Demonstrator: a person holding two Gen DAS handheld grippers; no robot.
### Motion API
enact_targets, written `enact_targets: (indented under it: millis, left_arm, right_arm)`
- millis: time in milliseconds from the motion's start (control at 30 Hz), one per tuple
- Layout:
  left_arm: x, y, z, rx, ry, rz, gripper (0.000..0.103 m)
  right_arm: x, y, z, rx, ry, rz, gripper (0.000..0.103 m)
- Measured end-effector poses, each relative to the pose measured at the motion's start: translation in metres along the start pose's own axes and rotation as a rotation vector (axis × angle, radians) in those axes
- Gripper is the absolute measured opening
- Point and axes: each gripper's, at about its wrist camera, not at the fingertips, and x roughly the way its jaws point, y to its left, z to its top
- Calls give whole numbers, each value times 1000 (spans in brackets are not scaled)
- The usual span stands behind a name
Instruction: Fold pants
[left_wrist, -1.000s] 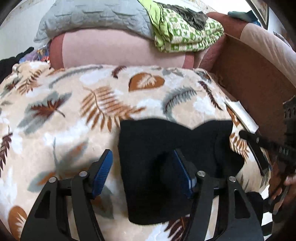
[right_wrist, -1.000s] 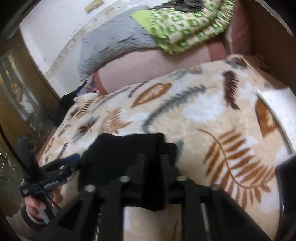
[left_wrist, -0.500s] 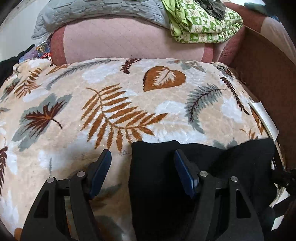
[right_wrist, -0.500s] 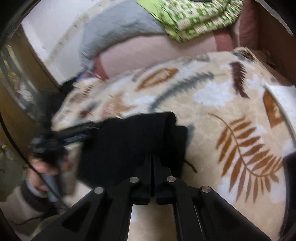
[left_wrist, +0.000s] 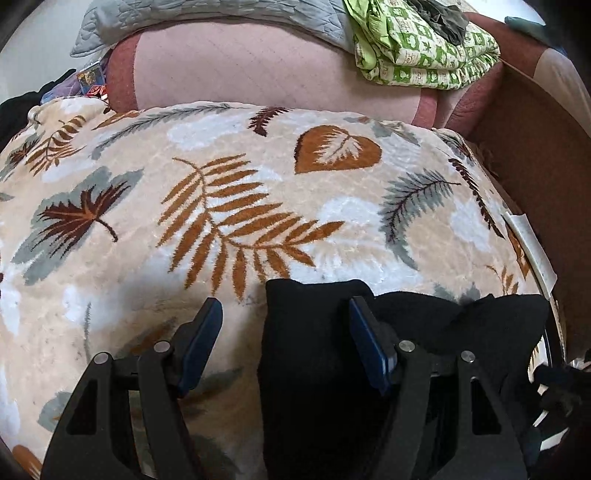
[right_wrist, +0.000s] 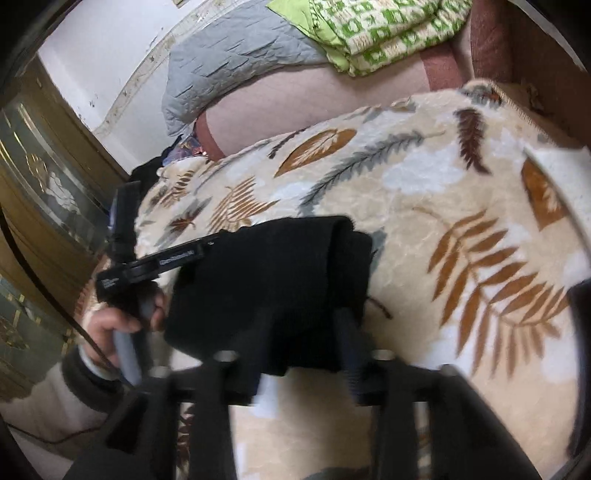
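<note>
Black folded pants (left_wrist: 317, 354), lower centre, on leaf-print blanket (left_wrist: 236, 206). Left hand-held gripper (left_wrist: 286, 339): released, straddling pants' left edge. Right hand-held gripper (right_wrist: 306, 332): opening, pants between its jaws.

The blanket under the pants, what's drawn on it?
Brown and grey leaves on cream blanket, clearest in the left wrist view.

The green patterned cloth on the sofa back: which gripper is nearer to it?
Neither clearly. The left gripper and the right gripper both sit over the black pants, far below the green patterned cloth.
</note>
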Motion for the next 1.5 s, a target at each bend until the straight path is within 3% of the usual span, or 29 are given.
enact_targets:
  millis: [67, 100, 133, 267, 367, 433, 500, 567, 600, 633, 833, 967, 1133, 1267, 1500]
  left_arm:
    - [0, 1, 0, -3, -1, -1, 70]
    - [0, 1, -1, -3, 0, -4, 70]
    - [0, 1, -1, -2, 0, -4, 70]
    - [-1, 1, -2, 6, -8, 0, 71]
    - [-1, 1, -4, 8, -16, 6, 71]
    - [-1, 2, -5, -2, -17, 3, 71]
    - [-1, 3, -5, -13, -19, 3, 71]
    - [-1, 3, -6, -19, -25, 4, 71]
    - [-2, 3, -7, -23, -29, 6, 71]
    - [-2, 3, -7, -28, -32, 10, 71]
    - [-4, 7, -6, -86, -103, 83, 71]
    - [8, 7, -5, -121, -67, 87, 71]
    - [-6, 1, -7, -59, -81, 111, 71]
    - [-22, -1, -9, -50, -85, 104, 71]
    - [-49, -14, -14, -8, -105, 91, 71]
  right_arm:
    - [7, 3, -5, -20, 12, -29, 38]
    - [9, 5, -8, -38, 22, -29, 6]
    - [11, 8, -11, -56, 43, -23, 3]
    - [8, 16, -18, -140, 81, -47, 3]
    - [-6, 8, -5, -78, 1, -41, 10]
    - [-10, 1, 7, -21, -37, -10, 27]
    - [-2, 0, 16, -22, -36, -35, 36]
    - [20, -3, 25, -15, -11, -78, 37]
    - [28, -6, 29, -2, -12, -80, 29]
    - [32, -7, 31, 1, -21, -73, 0]
    - [18, 6, 51, -93, -114, -120, 1]
    - [43, -9, 46, -97, -50, -222, 1]
    - [41, -18, 36, -51, -37, -187, 2]
    - [14, -11, 40, -35, -107, -165, 8]
    - [2, 19, 32, -112, -127, -127, 18]
